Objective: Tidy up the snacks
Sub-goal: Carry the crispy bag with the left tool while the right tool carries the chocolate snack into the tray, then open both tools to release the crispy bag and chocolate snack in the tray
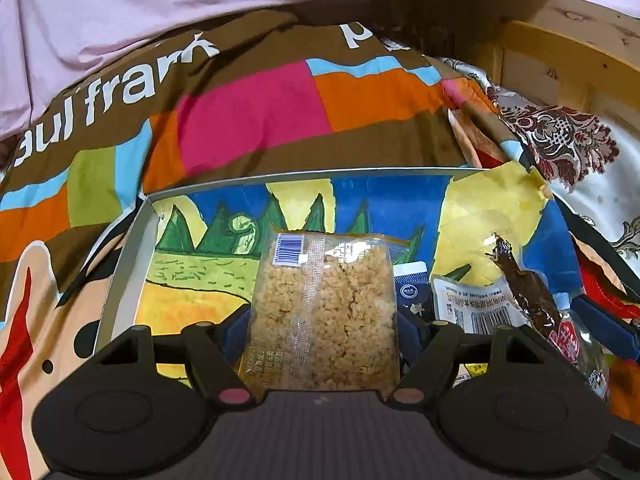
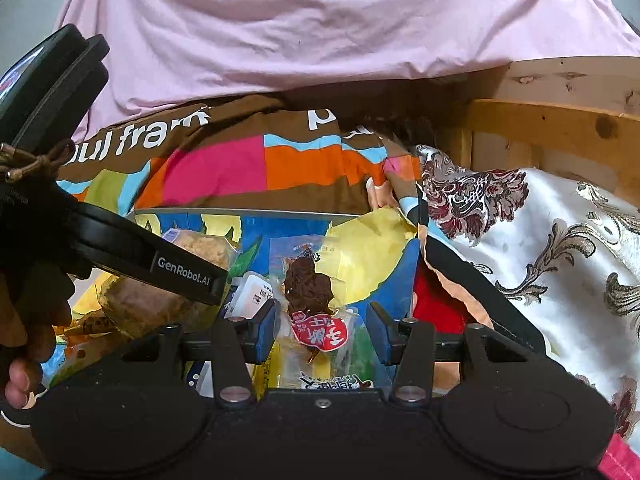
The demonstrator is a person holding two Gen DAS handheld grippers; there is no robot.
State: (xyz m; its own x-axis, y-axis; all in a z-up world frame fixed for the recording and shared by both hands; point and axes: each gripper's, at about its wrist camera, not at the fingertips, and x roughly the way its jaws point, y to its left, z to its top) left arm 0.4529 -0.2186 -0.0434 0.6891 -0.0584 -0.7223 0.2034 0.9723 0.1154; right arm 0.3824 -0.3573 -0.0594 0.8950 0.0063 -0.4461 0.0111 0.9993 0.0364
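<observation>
**Two snacks held over the painted tray**

The left gripper [image 1: 324,320] has its jaws closed against the sides of a clear packet of crispy rice cake [image 1: 324,312], above the painted tray [image 1: 120,280]. At its 3 o'clock, the right gripper [image 2: 320,334] has jaws set wide, with a dark dried-meat packet [image 2: 310,304] between them; grip unclear. The patterned bedspread [image 1: 248,120] lies beyond, at 12 o'clock.

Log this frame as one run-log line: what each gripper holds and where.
left gripper: shut on puffed-rice pack | right gripper: open around dark meat snack pouch | site: over painted tray
</observation>
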